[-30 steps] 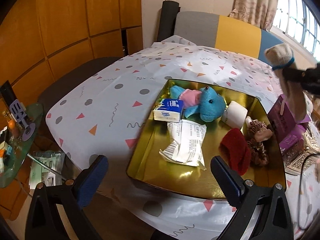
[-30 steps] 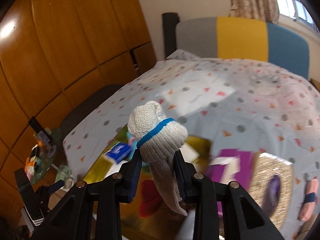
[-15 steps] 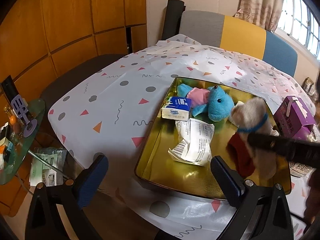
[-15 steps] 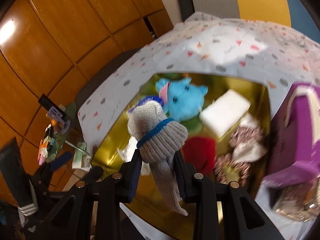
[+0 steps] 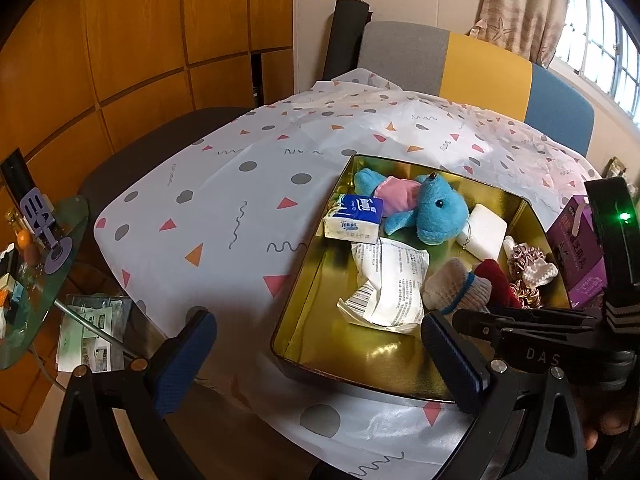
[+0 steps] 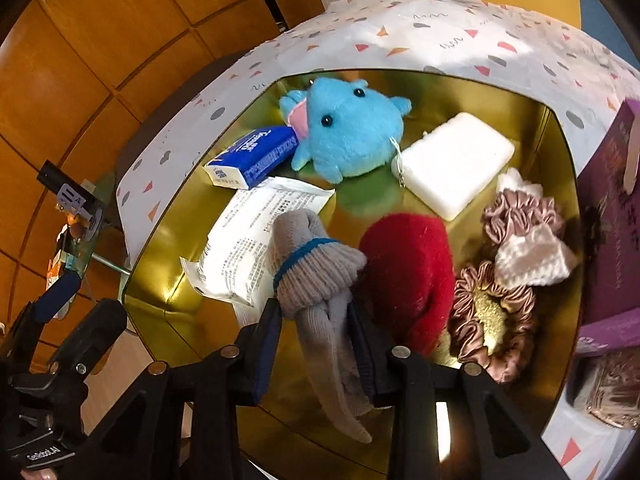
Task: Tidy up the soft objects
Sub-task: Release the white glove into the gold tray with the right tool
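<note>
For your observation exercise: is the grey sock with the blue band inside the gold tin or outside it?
Inside. The grey sock hangs between the right tool's fingers over the gold tin's floor, beside the red item.

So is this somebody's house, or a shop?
Most likely a home, maybe a dining corner: a table under a party-patterned cloth, a cushioned chair behind it, a curtained window, and wooden cupboards along the wall.

Your right gripper (image 6: 316,322) is coming down from above the table into the gold tray (image 6: 160,264), carrying the grey sock (image 6: 316,276). The sock's cuff is now sitting low beside the red cloth (image 6: 412,276), and the jaws have just been opening slightly around it.
</note>
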`<state>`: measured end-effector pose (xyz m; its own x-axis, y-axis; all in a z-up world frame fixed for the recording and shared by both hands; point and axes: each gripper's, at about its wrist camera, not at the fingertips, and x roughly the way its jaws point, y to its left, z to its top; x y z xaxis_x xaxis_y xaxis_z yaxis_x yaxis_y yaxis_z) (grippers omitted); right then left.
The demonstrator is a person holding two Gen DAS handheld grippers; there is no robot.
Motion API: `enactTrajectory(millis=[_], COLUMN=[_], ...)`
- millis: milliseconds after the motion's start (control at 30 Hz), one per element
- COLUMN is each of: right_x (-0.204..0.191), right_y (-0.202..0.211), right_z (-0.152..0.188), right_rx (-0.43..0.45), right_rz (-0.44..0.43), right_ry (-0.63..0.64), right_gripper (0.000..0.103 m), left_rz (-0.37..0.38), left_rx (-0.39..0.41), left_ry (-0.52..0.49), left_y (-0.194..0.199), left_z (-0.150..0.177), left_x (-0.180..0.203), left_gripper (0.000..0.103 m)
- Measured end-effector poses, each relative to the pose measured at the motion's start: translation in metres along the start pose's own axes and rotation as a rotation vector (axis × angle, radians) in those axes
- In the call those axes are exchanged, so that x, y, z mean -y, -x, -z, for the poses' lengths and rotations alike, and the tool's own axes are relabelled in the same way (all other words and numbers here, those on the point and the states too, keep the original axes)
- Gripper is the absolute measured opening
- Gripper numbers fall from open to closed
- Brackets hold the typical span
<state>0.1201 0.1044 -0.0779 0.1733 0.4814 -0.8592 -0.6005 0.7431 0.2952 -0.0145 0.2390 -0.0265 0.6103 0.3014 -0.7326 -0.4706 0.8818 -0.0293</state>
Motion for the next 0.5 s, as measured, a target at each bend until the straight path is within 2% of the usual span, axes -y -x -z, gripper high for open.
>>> enactTrajectory(millis=[233,500], right_x=[0.002,0.005], right_y=[0.009,0.04], right_z=[0.004,0.003], right_rx=[0.036,0.137], right_rz=[-0.003,0.04], right_ry=[-0.011,-0.022], right_gripper=[0.043,0.043], left_rz=[0.005,0.015], left_rx=[0.007,0.016], left_ry=[-0.01,-0.013], left_y=[0.003,0.008], left_z=[0.0,-0.001], left_x=[0.003,0.005], left_gripper=[0.103,0.103])
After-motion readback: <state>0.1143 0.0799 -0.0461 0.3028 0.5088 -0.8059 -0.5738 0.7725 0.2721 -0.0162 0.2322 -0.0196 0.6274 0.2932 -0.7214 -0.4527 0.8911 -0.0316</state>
